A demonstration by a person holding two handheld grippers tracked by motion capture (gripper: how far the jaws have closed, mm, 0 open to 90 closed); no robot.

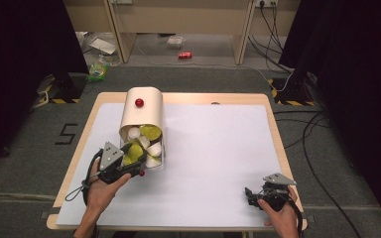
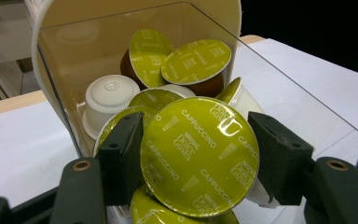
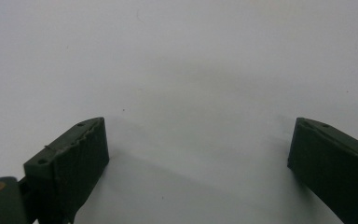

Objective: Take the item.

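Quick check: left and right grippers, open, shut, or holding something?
Left gripper: shut on a green-lidded capsule at the dispenser mouth.
Right gripper: open, nothing between its fingers.

high view looks forward and down over my table (image 1: 218, 148). my left claw (image 2: 196, 158) camera sits close at the capsule bin (image 1: 142, 119); both views share it.

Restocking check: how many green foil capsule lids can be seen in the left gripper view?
7: one clamped capsule in the left gripper, one just below, two at the back, two behind the clamped one, one edge-on at right. More may be hidden.
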